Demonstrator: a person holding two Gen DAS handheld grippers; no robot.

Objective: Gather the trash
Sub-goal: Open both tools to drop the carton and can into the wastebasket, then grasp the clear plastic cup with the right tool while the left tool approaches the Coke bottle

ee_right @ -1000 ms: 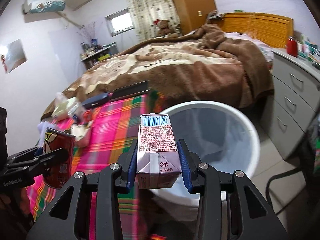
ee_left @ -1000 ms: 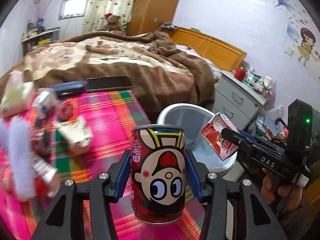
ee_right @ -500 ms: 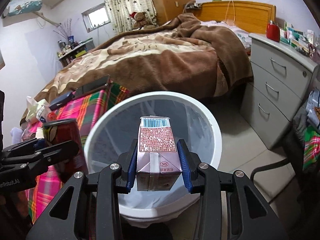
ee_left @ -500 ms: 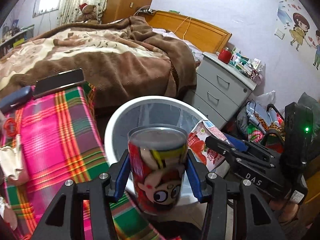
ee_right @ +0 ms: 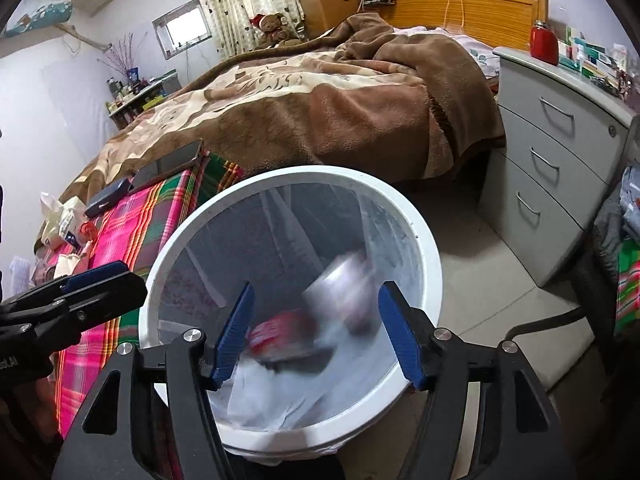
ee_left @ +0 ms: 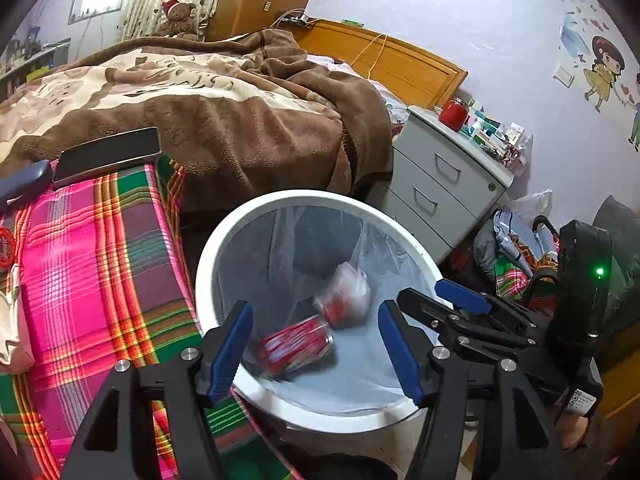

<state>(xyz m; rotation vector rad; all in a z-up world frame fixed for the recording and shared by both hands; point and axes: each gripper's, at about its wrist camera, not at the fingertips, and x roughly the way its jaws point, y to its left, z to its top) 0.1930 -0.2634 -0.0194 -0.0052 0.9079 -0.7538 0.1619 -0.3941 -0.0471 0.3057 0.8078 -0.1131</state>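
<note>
Claws: my left gripper (ee_left: 316, 354) and right gripper (ee_right: 316, 336) both opening, nothing between the jaws.
Bin (ee_left: 224, 240): can (ee_left: 296, 344) at 6 o'clock, carton (ee_left: 344, 292) blurred beside it.

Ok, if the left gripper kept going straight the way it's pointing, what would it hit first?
Probably the red can falling inside the white bin; the left gripper, jaws opening and empty, points into its mouth. Depth is unclear.

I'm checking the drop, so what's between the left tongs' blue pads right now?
Nothing held: in the left wrist view the opening left tongs frame the blurred red drink can lying inside the white round plastic bin.
</note>
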